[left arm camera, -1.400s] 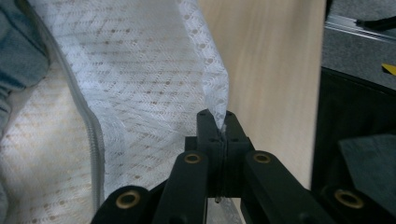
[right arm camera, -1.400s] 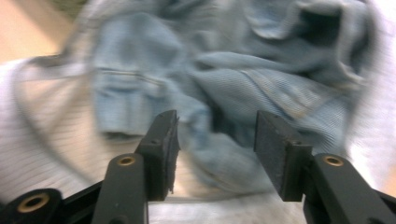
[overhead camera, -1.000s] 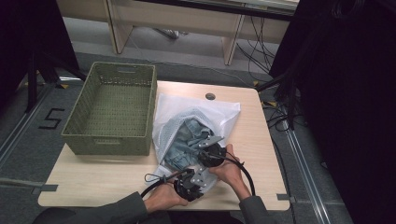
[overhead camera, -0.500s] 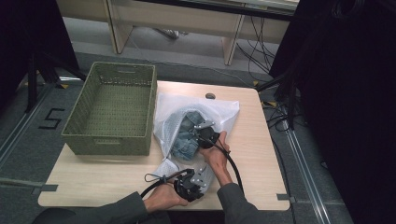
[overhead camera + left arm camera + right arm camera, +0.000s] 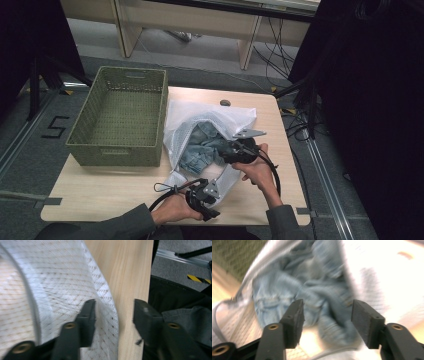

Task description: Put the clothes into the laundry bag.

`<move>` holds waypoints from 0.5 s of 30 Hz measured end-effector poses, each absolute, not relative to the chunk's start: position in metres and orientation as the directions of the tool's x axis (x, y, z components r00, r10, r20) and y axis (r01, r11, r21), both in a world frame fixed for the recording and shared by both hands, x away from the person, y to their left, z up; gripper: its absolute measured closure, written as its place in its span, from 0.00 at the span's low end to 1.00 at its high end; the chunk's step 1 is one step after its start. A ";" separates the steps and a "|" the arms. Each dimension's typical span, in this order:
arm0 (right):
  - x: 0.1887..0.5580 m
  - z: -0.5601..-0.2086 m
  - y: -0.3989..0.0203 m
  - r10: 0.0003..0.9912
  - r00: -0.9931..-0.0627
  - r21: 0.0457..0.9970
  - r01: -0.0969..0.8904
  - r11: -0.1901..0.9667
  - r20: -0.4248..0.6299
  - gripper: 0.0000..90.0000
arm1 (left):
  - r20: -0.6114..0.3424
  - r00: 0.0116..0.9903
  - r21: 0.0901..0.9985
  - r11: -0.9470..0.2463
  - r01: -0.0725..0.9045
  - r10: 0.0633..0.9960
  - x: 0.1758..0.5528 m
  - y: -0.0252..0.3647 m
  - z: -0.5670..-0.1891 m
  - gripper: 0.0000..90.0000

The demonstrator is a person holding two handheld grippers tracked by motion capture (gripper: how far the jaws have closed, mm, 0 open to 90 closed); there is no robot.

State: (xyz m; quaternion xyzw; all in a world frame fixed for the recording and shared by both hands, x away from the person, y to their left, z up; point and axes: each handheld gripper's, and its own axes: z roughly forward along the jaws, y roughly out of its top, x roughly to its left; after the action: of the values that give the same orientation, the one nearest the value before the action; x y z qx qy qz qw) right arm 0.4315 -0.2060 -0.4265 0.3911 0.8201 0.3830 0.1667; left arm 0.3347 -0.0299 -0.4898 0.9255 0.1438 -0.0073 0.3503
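Observation:
A white mesh bag [image 5: 212,114] lies in the middle of the table with a blue denim garment [image 5: 200,145] showing in its mouth. My left gripper [image 5: 212,202] rests near the front edge by the bag's near corner. Its jaws have just been opening and stand apart [image 5: 113,312], with the edge of the mesh bag [image 5: 50,290] lying loose against the left jaw, not pinched. My right gripper [image 5: 223,150] hovers at the right side of the mouth, pointing at the denim. Its jaws have also just been opening [image 5: 327,315]; the blurred denim garment [image 5: 307,290] lies beyond them.
A green woven basket [image 5: 117,150] stands at the left of the wooden table [image 5: 100,190], right beside the bag. A small dark object [image 5: 225,103] sits at the table's far edge. Dark cloth and cables flank the right side.
The right gripper has lifted away from the left one and moved toward the far side of the bag's mouth, and more denim shows. The left hand has kept its place.

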 end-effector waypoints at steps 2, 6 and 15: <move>0.429 -0.419 -0.213 0.799 -0.600 0.786 0.513 0.345 0.041 0.44 | -0.110 0.958 0.649 -0.711 0.271 0.264 0.333 -0.025 -0.483 0.50; 0.433 -0.414 -0.224 0.814 -0.581 0.823 0.472 0.316 0.021 0.39 | -0.107 0.948 0.685 -0.669 0.288 0.300 0.330 -0.008 -0.470 0.41; 0.447 -0.421 -0.209 0.806 -0.585 0.789 0.453 0.415 -0.088 0.53 | -0.042 0.916 0.682 -0.659 0.317 0.399 0.338 0.047 -0.450 0.34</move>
State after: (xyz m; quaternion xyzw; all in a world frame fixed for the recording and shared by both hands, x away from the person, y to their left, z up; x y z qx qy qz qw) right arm 0.4473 -0.2094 -0.4214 0.3899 0.8074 0.3748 0.2357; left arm 0.3380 0.0469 -0.4497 0.9090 0.1969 0.0558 0.3632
